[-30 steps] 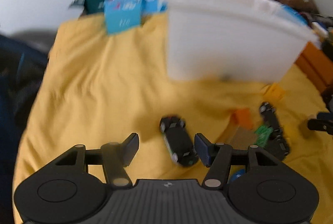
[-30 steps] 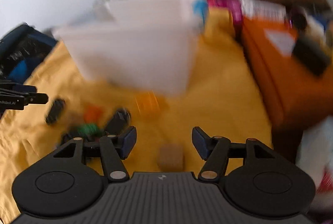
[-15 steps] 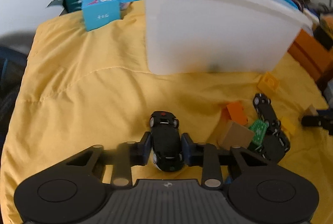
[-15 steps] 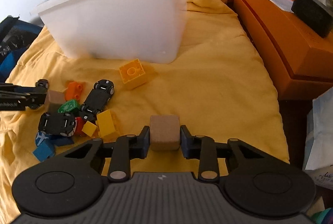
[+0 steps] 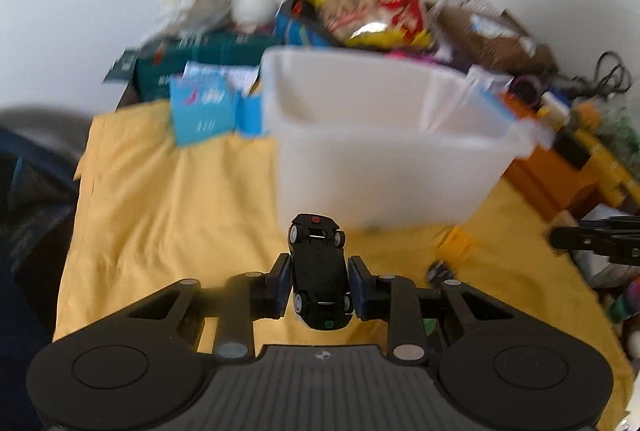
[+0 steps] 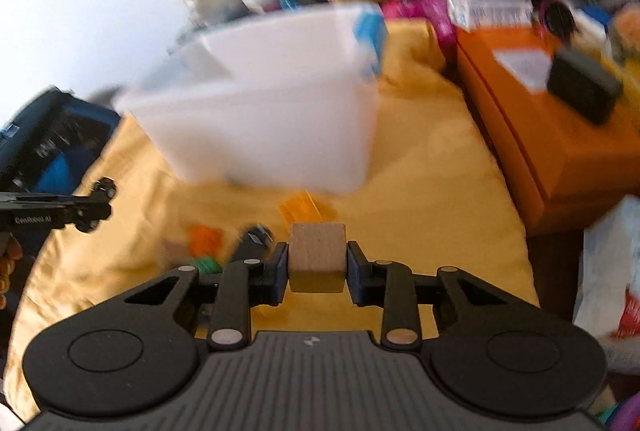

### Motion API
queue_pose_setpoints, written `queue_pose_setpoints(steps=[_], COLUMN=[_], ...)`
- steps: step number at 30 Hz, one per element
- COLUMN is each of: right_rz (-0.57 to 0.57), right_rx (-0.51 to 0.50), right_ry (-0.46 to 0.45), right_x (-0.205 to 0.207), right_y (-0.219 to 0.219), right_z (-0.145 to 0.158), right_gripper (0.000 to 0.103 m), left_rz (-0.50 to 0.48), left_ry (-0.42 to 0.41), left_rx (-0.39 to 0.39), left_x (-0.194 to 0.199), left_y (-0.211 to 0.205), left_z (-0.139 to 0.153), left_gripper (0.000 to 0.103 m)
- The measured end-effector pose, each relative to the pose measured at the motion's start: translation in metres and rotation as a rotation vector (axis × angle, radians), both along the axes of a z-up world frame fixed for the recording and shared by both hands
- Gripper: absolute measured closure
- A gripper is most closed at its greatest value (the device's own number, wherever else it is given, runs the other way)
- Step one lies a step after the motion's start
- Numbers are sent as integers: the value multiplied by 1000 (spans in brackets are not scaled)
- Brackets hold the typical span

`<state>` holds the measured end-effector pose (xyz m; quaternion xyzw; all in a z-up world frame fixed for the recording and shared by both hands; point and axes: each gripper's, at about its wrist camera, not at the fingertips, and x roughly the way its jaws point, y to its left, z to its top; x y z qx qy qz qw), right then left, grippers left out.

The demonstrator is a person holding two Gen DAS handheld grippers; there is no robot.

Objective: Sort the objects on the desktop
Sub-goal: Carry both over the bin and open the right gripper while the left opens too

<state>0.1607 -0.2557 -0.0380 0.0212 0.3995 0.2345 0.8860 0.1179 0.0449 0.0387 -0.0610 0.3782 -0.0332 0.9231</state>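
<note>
My left gripper (image 5: 319, 285) is shut on a black toy car (image 5: 319, 271), held clear of the yellow cloth (image 5: 168, 215) with its nose toward the white plastic bin (image 5: 384, 151). My right gripper (image 6: 317, 265) is shut on a plain wooden cube (image 6: 317, 255), also lifted off the cloth. The white bin (image 6: 272, 135) stands just beyond both grippers. Left on the cloth lie an orange brick (image 6: 206, 237), a yellow-orange brick (image 6: 302, 209), a green piece (image 6: 206, 265) and another black car (image 6: 254, 241), all blurred.
An orange box (image 6: 560, 159) with a black object on top borders the cloth on the right. Snack bags (image 5: 368, 7), blue cartons (image 5: 204, 111) and clutter pile up behind the bin. A dark bag (image 6: 52, 135) sits at the left edge. The other gripper shows at each view's side.
Both grippers closed, the left on the car and the right on the cube, then rose off the cloth with them; the bin's open top has come into view.
</note>
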Motion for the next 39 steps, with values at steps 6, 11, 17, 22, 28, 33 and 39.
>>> queue_pose_setpoints(steps=[6, 11, 17, 22, 28, 33, 39], right_rz=[36, 60, 74, 81, 88, 91, 64], right_rx=[68, 98, 98, 76, 40, 1, -44], right_ry=[-65, -94, -90, -67, -23, 24, 52], right_x=[7, 24, 55, 82, 106, 120, 133], right_y=[16, 29, 38, 46, 58, 67, 71], right_z=[38, 62, 88, 102, 103, 93, 78], right_gripper=[70, 70, 70, 70, 70, 70, 62], left_rz=[-25, -32, -35, -27, -38, -35, -23], left_ry=[-41, -40, -43, -12, 59, 106, 86], left_rx=[-38, -59, -44, -47, -44, -42, 32], left_x=[18, 41, 72, 96, 119, 134, 137], left_y=[-11, -11, -7, -1, -2, -3, -9], left_z=[35, 55, 77, 80, 71, 63, 62], left_gripper=[70, 69, 69, 69, 69, 69, 47])
